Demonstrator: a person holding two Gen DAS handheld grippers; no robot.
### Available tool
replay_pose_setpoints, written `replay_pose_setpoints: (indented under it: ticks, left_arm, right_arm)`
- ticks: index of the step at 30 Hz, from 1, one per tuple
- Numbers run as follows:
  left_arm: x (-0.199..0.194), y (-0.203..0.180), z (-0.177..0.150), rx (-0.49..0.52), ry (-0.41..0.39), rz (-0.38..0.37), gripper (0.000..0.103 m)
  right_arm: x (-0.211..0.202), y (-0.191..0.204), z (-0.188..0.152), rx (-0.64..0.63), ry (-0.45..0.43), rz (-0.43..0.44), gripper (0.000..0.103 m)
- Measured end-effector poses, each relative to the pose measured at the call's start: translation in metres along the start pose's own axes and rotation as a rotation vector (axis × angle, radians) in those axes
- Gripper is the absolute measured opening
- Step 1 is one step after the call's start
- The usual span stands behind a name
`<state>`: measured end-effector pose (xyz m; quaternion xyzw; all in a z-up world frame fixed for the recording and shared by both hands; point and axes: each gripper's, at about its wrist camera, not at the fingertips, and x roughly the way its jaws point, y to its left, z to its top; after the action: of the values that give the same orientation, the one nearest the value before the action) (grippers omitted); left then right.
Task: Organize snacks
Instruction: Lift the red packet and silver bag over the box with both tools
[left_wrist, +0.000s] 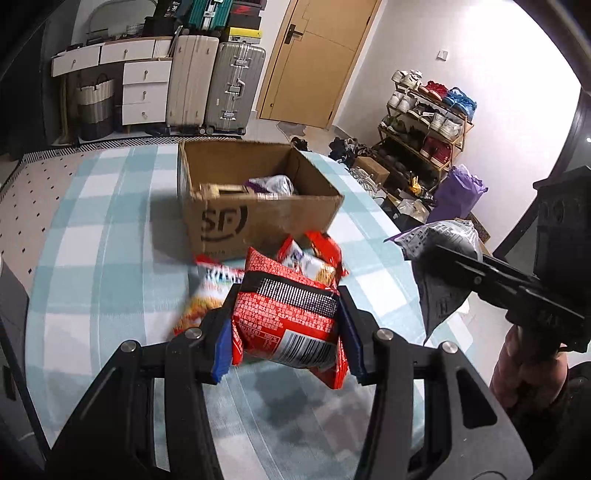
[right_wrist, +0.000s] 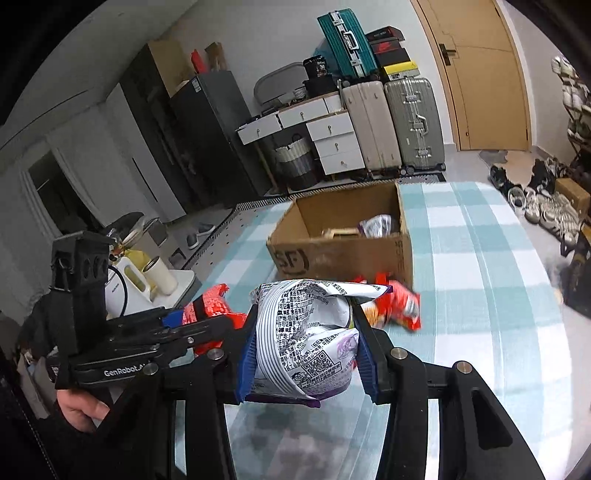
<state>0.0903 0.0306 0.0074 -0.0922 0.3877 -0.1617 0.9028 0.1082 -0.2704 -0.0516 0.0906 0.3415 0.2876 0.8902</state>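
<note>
My left gripper (left_wrist: 284, 325) is shut on a red snack packet (left_wrist: 284, 314) and holds it above the checked tablecloth, in front of the open cardboard box (left_wrist: 258, 218). My right gripper (right_wrist: 306, 354) is shut on a white and purple snack bag (right_wrist: 306, 343); that bag also shows in the left wrist view (left_wrist: 439, 258) at the right. Other red and orange snack packets (left_wrist: 314, 262) lie on the cloth by the box front, also in the right wrist view (right_wrist: 399, 306). The box (right_wrist: 343, 251) holds a purple-white bag (left_wrist: 273, 184) and a small carton.
The table with the blue checked cloth (left_wrist: 110, 240) ends at the right, where a shoe rack (left_wrist: 424, 125) and a purple bag (left_wrist: 458, 195) stand. Suitcases (left_wrist: 218, 85) and drawers line the back wall. A kettle and cups (right_wrist: 147, 280) stand left of the table.
</note>
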Motion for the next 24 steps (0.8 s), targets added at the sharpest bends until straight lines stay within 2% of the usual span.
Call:
replay_pose_setpoints:
  ticks: [9,15,24]
  left_arm:
    - [0.001,-0.002,0.054,0.044,-0.007,0.042,0.045]
    - [0.014,0.007,0.09,0.039,0.006,0.048,0.045]
    - [0.043,0.012,0.149,0.021,0.003,0.043,0.046]
  right_arm:
    - [0.018,0.0,0.047,-0.056,0.002,0.016,0.046]
    - [0.031,-0.002,0.077,-0.11,0.017,-0.008,0.046]
    - [0.067,-0.018,0.123,-0.117,0.031,-0.017,0.046]
